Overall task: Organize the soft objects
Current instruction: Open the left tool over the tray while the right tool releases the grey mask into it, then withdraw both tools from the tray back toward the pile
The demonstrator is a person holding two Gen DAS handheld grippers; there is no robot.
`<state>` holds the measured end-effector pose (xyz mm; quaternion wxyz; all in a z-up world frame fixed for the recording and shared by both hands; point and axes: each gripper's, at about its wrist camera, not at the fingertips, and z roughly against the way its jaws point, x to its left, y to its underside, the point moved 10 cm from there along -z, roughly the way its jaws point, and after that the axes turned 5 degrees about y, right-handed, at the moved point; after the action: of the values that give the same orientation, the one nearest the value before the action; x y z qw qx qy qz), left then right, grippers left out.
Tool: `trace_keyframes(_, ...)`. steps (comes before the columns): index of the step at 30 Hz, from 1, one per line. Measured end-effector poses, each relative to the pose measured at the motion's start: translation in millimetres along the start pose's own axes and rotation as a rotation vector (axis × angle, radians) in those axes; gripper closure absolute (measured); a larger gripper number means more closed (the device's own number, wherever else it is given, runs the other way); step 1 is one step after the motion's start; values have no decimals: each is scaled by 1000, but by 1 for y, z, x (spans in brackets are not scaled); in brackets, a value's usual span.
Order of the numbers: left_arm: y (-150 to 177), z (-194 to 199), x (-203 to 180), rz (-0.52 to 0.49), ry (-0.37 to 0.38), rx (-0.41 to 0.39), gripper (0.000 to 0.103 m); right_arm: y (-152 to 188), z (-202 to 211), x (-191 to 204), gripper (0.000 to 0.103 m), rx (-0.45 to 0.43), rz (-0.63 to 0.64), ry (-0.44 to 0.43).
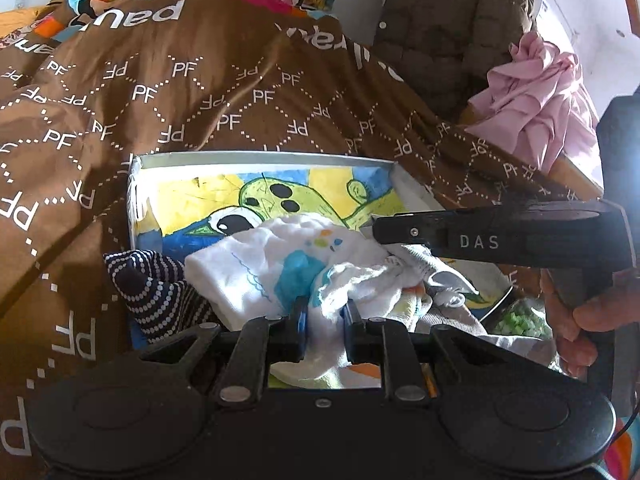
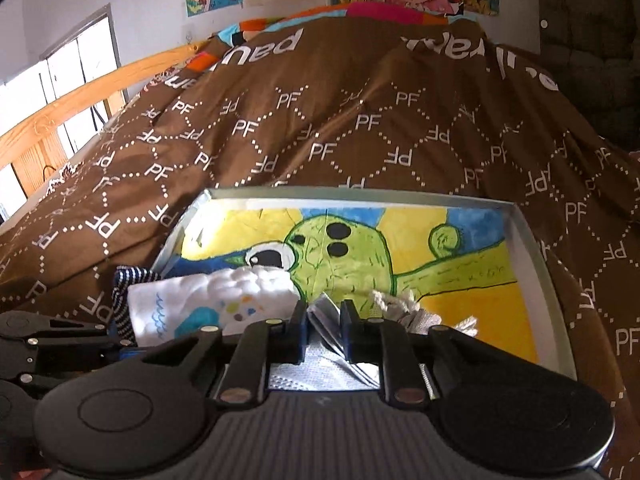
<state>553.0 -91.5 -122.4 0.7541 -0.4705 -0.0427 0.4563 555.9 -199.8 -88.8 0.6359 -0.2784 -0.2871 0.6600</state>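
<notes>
A shallow white box (image 1: 260,157) with a painted green turtle on its floor lies on a brown duvet. Inside it, a white cloth with blue print (image 1: 256,264) rests beside a navy dotted cloth (image 1: 156,284). My left gripper (image 1: 326,320) is shut on a bunched fold of the white cloth. My right gripper (image 2: 323,320) stands slightly open over the box, with the folded edge of a grey cloth (image 2: 320,360) lying loose between its fingers. In the left wrist view the right gripper (image 1: 378,234) reaches in from the right, above the grey cloth (image 1: 440,276). The white cloth (image 2: 208,292) sits to its left.
The brown PF-patterned duvet (image 2: 360,120) surrounds the box (image 2: 360,194). A pink garment (image 1: 536,100) and an olive quilted jacket (image 1: 448,20) lie at the back right. A person's hand (image 1: 592,312) holds the right gripper. A wooden bed rail (image 2: 80,100) runs along the left.
</notes>
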Motion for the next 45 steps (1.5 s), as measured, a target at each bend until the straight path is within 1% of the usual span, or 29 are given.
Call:
trace_keyframes(2, 2, -2, -1, -10, -6, 15, 82, 1, -1, 1, 83, 4, 7, 5)
trace_keyframes(4, 3, -3, -2, -17, -10, 20, 82, 3, -2, 2, 79, 7, 8, 3)
trace_keyframes(7, 5, -2, -2, -16, -11, 23, 82, 2, 3, 1, 77, -10, 0, -8)
trace_keyframes(8, 5, -1, -2, -11, -10, 21, 81, 2, 5, 0, 75, -18, 0, -9)
trace_keyframes(9, 5, 0, -3, -6, -3, 16, 81, 2, 8, -1, 71, -27, 2, -7)
trace_keyframes(10, 5, 1, -4, 0, 5, 7, 79, 2, 11, -2, 68, -37, 2, -4)
trace_keyframes(12, 5, 6, -5, 8, 13, -15, 73, 2, 16, -5, 57, -53, -8, 1)
trace_keyframes(13, 5, 7, -6, 12, 15, -25, 71, 1, 18, -7, 54, -61, -18, -2)
trace_keyframes(14, 5, 9, -7, 13, 17, -32, 67, 1, 22, -9, 48, -69, -28, -5)
trace_keyframes(15, 5, 11, -9, 14, 20, -40, 59, 1, 25, -11, 44, -75, -35, -5)
trace_keyframes(16, 4, 14, -11, 15, 26, -52, 54, 1, 29, -12, 42, -84, -42, -5)
trace_keyframes(17, 4, 17, -13, 16, 32, -64, 44, 1, 32, -14, 38, -92, -47, -3)
trace_keyframes(18, 4, 20, -15, 17, 33, -76, 36, 1, 37, -16, 34, -102, -50, 1)
trace_keyframes(19, 4, 23, -16, 15, 31, -86, 35, 1, 41, -17, 32, -112, -53, 4)
trace_keyframes(21, 5, 28, -19, 9, 18, -98, 33, 1, 50, -20, 23, -134, -61, 9)
trace_keyframes(22, 6, 30, -19, 8, 8, -102, 32, 1, 55, -22, 20, -146, -67, 13)
trace_keyframes(23, 7, 32, -18, 10, -2, -106, 29, 1, 60, -24, 16, -159, -74, 16)
trace_keyframes(25, 9, 39, -17, 21, -20, -117, 27, 1, 73, -27, 13, -191, -88, 20)
trace_keyframes(27, 10, 47, -16, 33, -27, -137, 22, 2, 86, -30, 8, -224, -97, 27)
trace_keyframes(30, 11, 63, -19, 67, -14, -183, 15, 5, 107, -34, 2, -278, -108, 45)
trace_keyframes(31, 10, 68, -20, 74, -10, -196, 14, 7, 113, -36, 1, -293, -113, 50)
trace_keyframes(36, 9, 92, -31, 81, -10, -267, 5, 18, 144, -42, 0, -349, -137, 71)
trace_keyframes(40, 11, 109, -44, 59, -11, -311, 1, 31, 164, -44, 0, -377, -141, 90)
trace_keyframes(43, 17, 120, -53, 50, -20, -341, 1, 43, 178, -45, 0, -395, -137, 101)
trace_keyframes(45, 23, 125, -59, 44, -22, -346, 1, 53, 186, -44, 0, -400, -132, 109)
